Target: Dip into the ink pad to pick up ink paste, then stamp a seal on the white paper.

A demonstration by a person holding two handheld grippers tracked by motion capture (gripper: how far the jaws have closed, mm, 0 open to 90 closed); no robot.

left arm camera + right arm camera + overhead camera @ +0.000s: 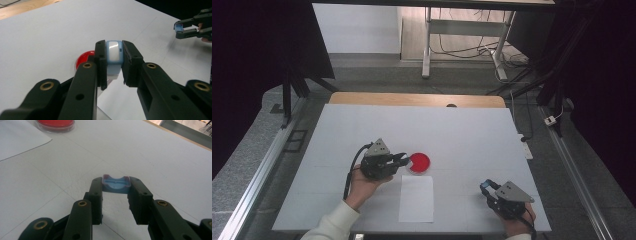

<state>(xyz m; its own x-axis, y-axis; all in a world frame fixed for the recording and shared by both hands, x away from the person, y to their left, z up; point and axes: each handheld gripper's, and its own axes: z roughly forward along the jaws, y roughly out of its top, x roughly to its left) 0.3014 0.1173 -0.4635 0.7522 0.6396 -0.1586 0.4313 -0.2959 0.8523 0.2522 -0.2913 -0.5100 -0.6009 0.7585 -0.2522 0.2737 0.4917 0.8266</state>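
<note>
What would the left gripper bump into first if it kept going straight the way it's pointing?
Probably the red dish: the left gripper, shut on a blue-and-white piece, points right at it, very close, though depth is unclear.

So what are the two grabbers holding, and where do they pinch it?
The left gripper pinches a light blue stamp by its two sides, near the red dish. The right gripper pinches a small blue cap by its side edges.

You have one white paper sheet (416, 198) lying flat on the white table (362, 130), near its 6 o'clock edge. At 12 o'clock beyond the table, a metal desk frame (428, 45) stands over loose cables (462, 50) on the floor.
</note>
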